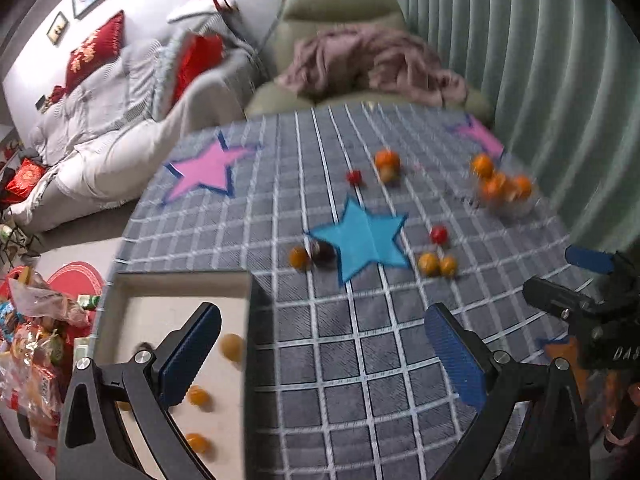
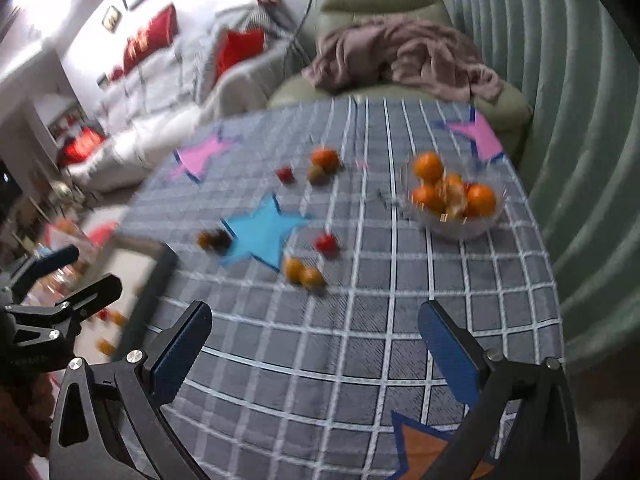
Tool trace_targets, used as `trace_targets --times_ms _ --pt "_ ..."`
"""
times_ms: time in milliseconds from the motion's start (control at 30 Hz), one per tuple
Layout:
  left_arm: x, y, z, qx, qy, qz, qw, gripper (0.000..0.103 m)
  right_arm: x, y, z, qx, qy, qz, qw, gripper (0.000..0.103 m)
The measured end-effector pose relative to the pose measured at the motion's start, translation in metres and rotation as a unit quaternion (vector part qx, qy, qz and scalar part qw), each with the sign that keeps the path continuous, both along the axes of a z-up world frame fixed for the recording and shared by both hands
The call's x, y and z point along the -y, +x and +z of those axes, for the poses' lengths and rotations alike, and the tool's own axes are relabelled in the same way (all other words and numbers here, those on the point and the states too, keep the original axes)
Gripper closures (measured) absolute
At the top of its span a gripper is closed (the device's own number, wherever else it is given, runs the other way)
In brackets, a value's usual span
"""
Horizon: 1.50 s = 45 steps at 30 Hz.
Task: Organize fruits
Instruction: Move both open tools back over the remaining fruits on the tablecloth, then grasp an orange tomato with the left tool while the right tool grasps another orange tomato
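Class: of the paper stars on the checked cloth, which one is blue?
The blue star at the cloth's middle; the others in view are pink or orange.

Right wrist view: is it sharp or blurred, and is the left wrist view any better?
Right wrist view: motion blur smears the tray and blue star; the glass bowl is clearer. Left wrist view: bowl oranges are smeared; the gripper fingers stay sharp. Both bend the grid lines.
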<state>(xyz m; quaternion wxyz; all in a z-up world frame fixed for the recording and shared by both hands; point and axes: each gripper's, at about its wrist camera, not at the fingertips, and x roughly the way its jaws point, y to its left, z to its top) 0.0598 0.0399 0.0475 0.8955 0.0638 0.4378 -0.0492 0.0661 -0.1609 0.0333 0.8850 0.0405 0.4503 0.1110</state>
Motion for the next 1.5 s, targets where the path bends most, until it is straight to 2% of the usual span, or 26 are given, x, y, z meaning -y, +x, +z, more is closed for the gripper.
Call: trace_targets --times_ms 100,200,367,500,633,733,767,800,1067,1200,1300,1400,1467,1500 --pt "0.015 0.012 -0.019 -0.009 0.011 -0.017 0.9998 0.001 -0.004 0.01 -0.024 -0.008 -0.019 0.005 1.0 0.0" --pt "0.027 0.022 -0.028 -0.001 0.018 -0.034 0.9993 0.001 -0.008 0.023 -0.043 -0.007 -0.038 0.008 0.999 0.0" --pt "0.018 0.036 -0.033 0.008 0.012 -0.022 0.9997 0.001 -0.014 0.04 -0.06 0.0 -0.051 0.017 0.999 0.003" --pt "0.009 0.045 -0.037 0.005 0.003 -0.013 0.9999 0.001 -0.031 0.052 -0.069 0.001 -0.061 0.037 0.997 0.027" --pt "0.011 0.05 -0.044 0.008 0.009 -0.017 0.9998 0.001 -0.041 0.055 -0.069 0.018 -0.069 0.047 0.996 0.033" --pt "0.016 0.053 -0.047 0.007 0.007 -0.023 0.9997 0.001 -0.047 0.054 -0.068 0.026 -0.074 0.056 0.995 0.059" --pt "0.018 0.055 -0.049 0.007 0.006 -0.024 0.9997 0.001 -0.047 0.053 -0.068 0.028 -0.077 0.057 0.995 0.074" --pt "0.02 0.056 -0.05 0.006 0.006 -0.026 0.9996 0.001 -0.046 0.053 -0.068 0.028 -0.076 0.055 0.995 0.08" --pt "0.053 0.07 -0.068 -0.009 -0.001 -0.052 0.9986 0.001 -0.008 0.043 -0.068 0.022 -0.07 0.006 0.997 0.08" --pt "0.077 0.08 -0.081 -0.008 0.011 -0.065 0.9978 0.001 0.005 0.039 -0.068 0.018 -0.065 -0.005 0.998 0.08" --pt "0.084 0.09 -0.087 -0.013 0.001 -0.067 0.9976 0.001 0.011 0.039 -0.068 0.017 -0.056 -0.01 0.998 0.08" --pt "0.092 0.094 -0.093 -0.016 -0.009 -0.081 0.9965 0.021 0.012 0.039 -0.068 0.017 -0.052 -0.012 0.998 0.08" --pt "0.096 0.095 -0.092 -0.015 -0.01 -0.088 0.996 0.03 0.014 0.039 -0.068 0.016 -0.048 -0.013 0.999 0.08" --pt "0.098 0.095 -0.09 -0.017 -0.015 -0.093 0.9954 0.04 0.015 0.038 -0.068 0.016 -0.046 -0.014 0.999 0.08"
